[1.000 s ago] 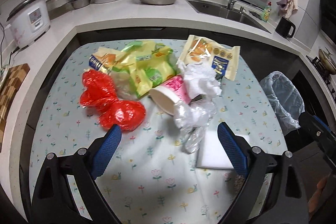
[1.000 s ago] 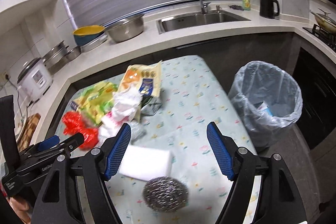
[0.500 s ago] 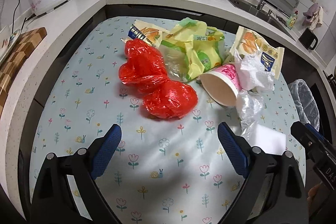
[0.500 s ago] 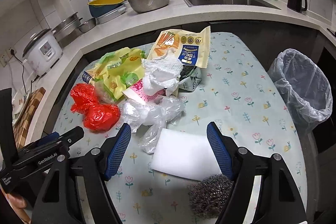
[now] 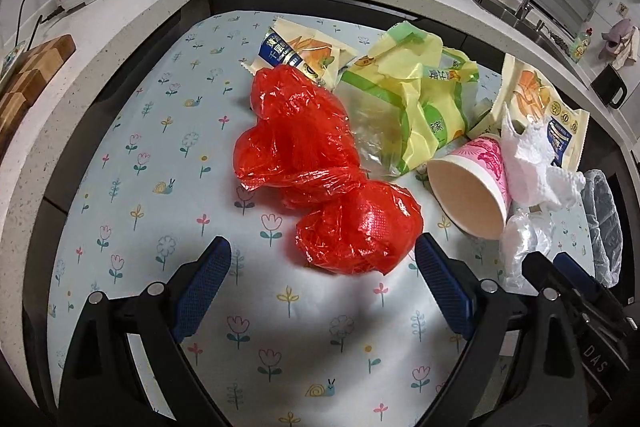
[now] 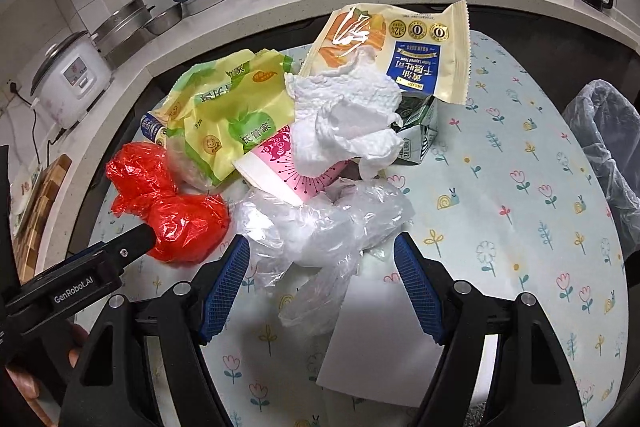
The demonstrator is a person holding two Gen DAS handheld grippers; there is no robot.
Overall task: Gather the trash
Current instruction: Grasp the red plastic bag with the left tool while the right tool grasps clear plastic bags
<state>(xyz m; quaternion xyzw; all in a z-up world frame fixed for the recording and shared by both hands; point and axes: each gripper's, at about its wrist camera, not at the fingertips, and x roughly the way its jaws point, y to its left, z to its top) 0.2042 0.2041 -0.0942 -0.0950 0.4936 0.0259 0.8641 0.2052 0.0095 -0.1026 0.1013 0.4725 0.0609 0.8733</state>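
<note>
trash heaped near the middle of the flowered tabletop [image 5: 120,187], none of it yet held. nearest the left tool [image 5: 322,281] lies a crumpled red plastic bag [image 5: 316,179], its near lobe just ahead of the blue pads, which stand wide apart with nothing pressed between them. beyond the bag: a yellow-green snack wrapper [image 5: 424,95], a smaller cream packet with a blue label [image 5: 300,53], a pink paper cup [image 5: 472,187] lying on its side with its mouth toward the camera, and a wad of white tissue [image 5: 532,163].

right view: the right tool [image 6: 322,283], jaws likewise apart and empty, points down at a crumpled clear plastic bag [image 6: 320,227] that lies between and just ahead of its fingers. behind it sit the cup, the tissue, a large cream snack packet [image 6: 404,43] and a small dark carton [image 6: 418,131]. a white rectangular block [image 6: 372,343], probably a sponge, rests under the tool.

the lined waste bin [image 6: 604,147] stands beside the tabletop at the right edge; its inside is not visible here.

progress, as judged: early stage. every visible piece remains on the tabletop; each one still has to be gripped and carried to the bin, the red and clear bags being the likely first picks.
</note>
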